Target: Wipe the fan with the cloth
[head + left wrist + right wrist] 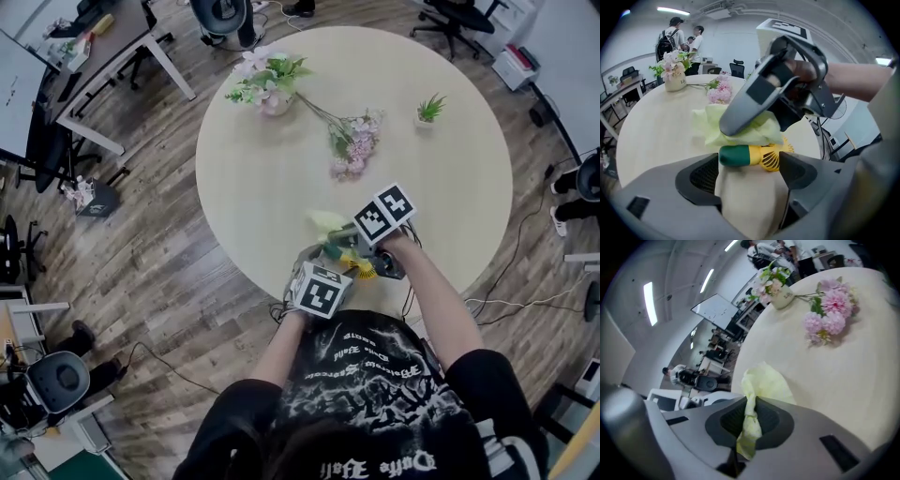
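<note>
A small hand fan (750, 156) with a green handle and a yellow grille lies on the round table (272, 197) near its front edge. It lies across the tips of my left gripper (747, 168), whose jaws stand wide apart and do not press on it. My right gripper (751, 409) is shut on a pale yellow-green cloth (764, 385), which bunches out ahead of its jaws. In the left gripper view the right gripper (754, 101) hangs over the fan, with the cloth (740, 127) draped on the fan's far side. From the head, both grippers sit close together by the fan (361, 269).
A vase of flowers (267, 89) stands at the table's far side, with a pink flower stem (352, 145) lying beside it and a small green plant (429, 111) to the right. Cables (506, 281), chairs and desks ring the table. People (677, 35) stand in the background.
</note>
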`<state>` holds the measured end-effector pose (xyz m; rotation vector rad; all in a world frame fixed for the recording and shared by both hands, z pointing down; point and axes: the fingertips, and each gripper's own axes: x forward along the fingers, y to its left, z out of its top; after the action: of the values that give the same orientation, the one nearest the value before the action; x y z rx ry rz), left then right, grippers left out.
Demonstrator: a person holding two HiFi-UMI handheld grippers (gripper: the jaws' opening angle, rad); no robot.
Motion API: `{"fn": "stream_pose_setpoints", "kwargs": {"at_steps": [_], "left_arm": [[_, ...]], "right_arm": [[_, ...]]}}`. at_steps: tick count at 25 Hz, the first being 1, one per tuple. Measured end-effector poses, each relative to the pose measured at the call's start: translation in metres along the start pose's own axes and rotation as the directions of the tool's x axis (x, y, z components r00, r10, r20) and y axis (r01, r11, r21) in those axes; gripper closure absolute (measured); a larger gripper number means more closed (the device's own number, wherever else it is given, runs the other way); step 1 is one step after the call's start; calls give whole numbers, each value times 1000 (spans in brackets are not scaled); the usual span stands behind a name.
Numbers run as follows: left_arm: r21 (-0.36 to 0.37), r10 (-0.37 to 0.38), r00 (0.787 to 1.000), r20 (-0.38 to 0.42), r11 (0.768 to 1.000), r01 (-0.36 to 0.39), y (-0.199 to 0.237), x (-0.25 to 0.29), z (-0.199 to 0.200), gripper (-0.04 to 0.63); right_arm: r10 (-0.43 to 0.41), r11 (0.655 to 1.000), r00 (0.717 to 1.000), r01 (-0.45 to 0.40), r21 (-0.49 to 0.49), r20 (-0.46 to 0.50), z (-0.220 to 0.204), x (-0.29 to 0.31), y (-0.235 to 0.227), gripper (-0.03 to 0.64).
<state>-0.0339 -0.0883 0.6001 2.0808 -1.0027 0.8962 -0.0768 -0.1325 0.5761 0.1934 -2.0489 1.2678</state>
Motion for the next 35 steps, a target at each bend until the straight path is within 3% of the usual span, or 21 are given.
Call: {"fn": "stream_pose_setpoints", "kwargs": {"at_steps": [2,3,5,7,9,12,15,17,22,24,26,28,29,30,31,32,33,35], "left_arm": [[-37,-3,1000,-6,999,3,2,0,-3,183],[-59,-12,1000,-9,998,11,2,0,-5,179],[-95,-35,999,-12,995,33,2,1,-8,173],[-104,-43,999,-9,994,42,2,0,-9,173],[-107,-46,999,-9,993,45,2,-1,-9,172],[-121,-44,999,-2,992,44,3,-2,-8,172],[-115,-37,999,5,993,38,6,-1,-5,172],[-109,-39,999,6,993,39,7,-1,-5,172],[-58,-23,1000,15,998,24,4,8,-4,172],[48,-32,999,13,998,31,5,6,0,173],[204,-65,998,-9,977,65,6,0,5,173],[387,-101,993,-54,915,115,5,-4,14,173],[493,-117,990,-85,858,143,3,-4,21,173],[604,-131,984,-123,776,179,0,-3,28,173],[708,-146,975,-169,670,224,-6,-1,34,173],[791,-160,962,-221,548,273,-13,1,39,173],[846,-169,946,-276,424,322,-20,4,42,175],[891,-164,911,-378,201,406,-32,11,43,211]], "right_arm": [[88,991,982,-103,-83,-168,-22,-3,20,586],[82,986,963,-116,-118,-255,-35,-3,24,586],[-32,983,927,-38,-180,-373,-53,4,13,586],[-116,976,907,29,-215,-406,-58,14,3,586],[-134,966,912,33,-257,-388,-52,23,5,586],[-167,942,943,67,-329,-286,-32,30,4,586],[-186,938,974,137,-318,-129,-7,28,-8,586],[-222,935,974,201,-290,-38,2,21,-22,586],[-350,916,917,378,-133,192,17,-27,-72,586],[-376,912,873,408,-44,311,24,-58,-80,586],[-372,917,838,400,15,400,27,-87,-81,586],[-361,923,808,382,52,467,24,-114,-82,586],[-363,923,790,376,78,494,19,-127,-83,584],[-372,922,770,372,109,519,12,-140,-85,584],[-385,918,749,370,141,540,3,-151,-87,584],[-397,914,730,367,172,555,-7,-160,-89,584],[-408,911,716,362,199,566,-17,-166,-91,584],[-421,907,695,337,253,583,-37,-172,-95,584]]}}
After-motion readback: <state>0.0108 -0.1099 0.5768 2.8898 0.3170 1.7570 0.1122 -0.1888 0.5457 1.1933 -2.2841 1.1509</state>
